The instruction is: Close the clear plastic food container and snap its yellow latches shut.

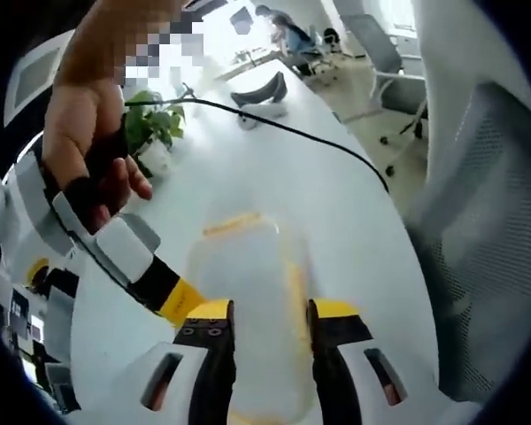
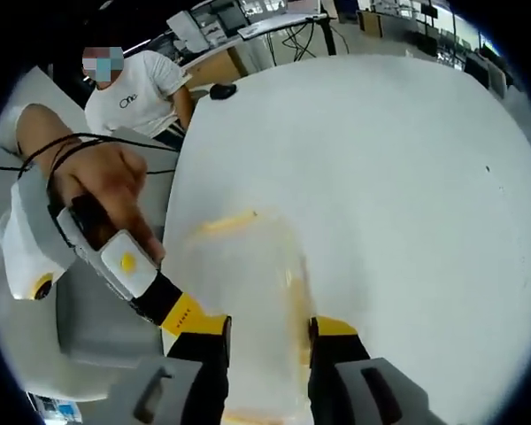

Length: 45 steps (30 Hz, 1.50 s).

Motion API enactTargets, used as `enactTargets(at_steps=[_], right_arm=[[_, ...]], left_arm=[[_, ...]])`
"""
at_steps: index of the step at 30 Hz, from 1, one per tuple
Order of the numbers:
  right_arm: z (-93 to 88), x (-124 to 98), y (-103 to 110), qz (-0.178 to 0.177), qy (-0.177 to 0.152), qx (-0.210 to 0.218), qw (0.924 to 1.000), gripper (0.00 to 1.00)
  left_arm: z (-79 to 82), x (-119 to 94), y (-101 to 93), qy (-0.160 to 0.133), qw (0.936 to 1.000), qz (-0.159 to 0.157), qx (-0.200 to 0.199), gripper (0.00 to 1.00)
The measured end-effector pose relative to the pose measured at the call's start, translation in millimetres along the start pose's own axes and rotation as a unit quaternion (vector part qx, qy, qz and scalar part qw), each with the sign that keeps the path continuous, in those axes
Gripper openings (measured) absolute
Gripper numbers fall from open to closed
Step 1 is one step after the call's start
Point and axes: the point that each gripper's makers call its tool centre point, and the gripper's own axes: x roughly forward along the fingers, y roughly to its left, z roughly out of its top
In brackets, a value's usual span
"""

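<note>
Progress: I judge the closing well along. The clear container [image 1: 252, 292] looks to have its lid down on it, though both views are blurred and I cannot confirm that it is fully seated.
Latches: I see a yellow latch [image 1: 233, 222] at the far end and another yellow latch [image 1: 296, 297] along the side. I cannot tell whether either is snapped shut; that is what I would count as left to do.
Container place: it lies on the white desk [image 1: 292, 168], straight ahead of both cameras, its near end between the jaws in each view.
Left claw [image 1: 270, 312]: jaws parted, one on either side of the container's near end; I cannot tell if they touch it, and I see no firm grip.
Right claw [image 2: 270, 326]: jaws likewise parted about the container [image 2: 248, 292], contact unclear. A claw held in a person's hand [image 2: 106, 190] reaches in from the left in both views, its yellow tip just beside the container's edge.
Desk: large, white and glossy, bare around the container. A black cable [image 1: 283, 128] runs across it, with a small potted plant [image 1: 155, 128] and a dark object farther off.
Room: an open office with a mesh chair [image 1: 487, 239] close beside the desk, more chairs and desks beyond, and a seated person in a white shirt [image 2: 137, 88].
</note>
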Motion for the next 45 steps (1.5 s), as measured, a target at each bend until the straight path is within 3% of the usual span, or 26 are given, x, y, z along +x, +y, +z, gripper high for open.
enactTargets(at_steps=[2, 13, 23, 26, 31, 34, 36, 40, 45], right_arm=[[0.8, -3, -1, -0.012, -0.004, -0.009, 0.9999, 0.30], [8.5, -24, 0, -0.061, -0.044, -0.020, 0.9969, 0.37], [16.3, -37, 13, -0.085, -0.072, -0.039, 0.9930, 0.35], [16.8, -40, 14, -0.088, -0.087, -0.030, 0.9919, 0.35], [16.6, -46, 20, -0.100, -0.119, -0.019, 0.9876, 0.38], [17.2, -51, 22, -0.114, -0.137, -0.020, 0.9838, 0.41], [16.9, -54, 23, -0.126, -0.152, -0.019, 0.9802, 0.42], [11.7, -57, 28, -0.141, -0.171, -0.011, 0.9750, 0.48], [3.2, -57, 36, -0.152, -0.190, -0.011, 0.9698, 0.46]], left_arm=[[-1.4, 0, -5.2, 0.004, 0.9998, -0.007, 0.018, 0.34], [7.1, -10, 0.6, -0.014, 0.9999, -0.004, -0.005, 0.40], [2.9, -26, 9.2, -0.020, 0.9977, -0.008, -0.064, 0.41], [3.1, -31, 7.5, -0.025, 0.9957, -0.017, -0.087, 0.45], [-3.2, -42, 18.2, -0.023, 0.9936, -0.005, -0.111, 0.48], [-4.3, -46, 23.9, -0.028, 0.9906, 0.000, -0.134, 0.50], [-0.8, -47, 24.0, -0.043, 0.9840, -0.005, -0.173, 0.50], [-5.6, -49, 29.0, -0.044, 0.9755, -0.001, -0.216, 0.53], [-9.5, -49, 26.6, -0.035, 0.9741, -0.006, -0.224, 0.60]])
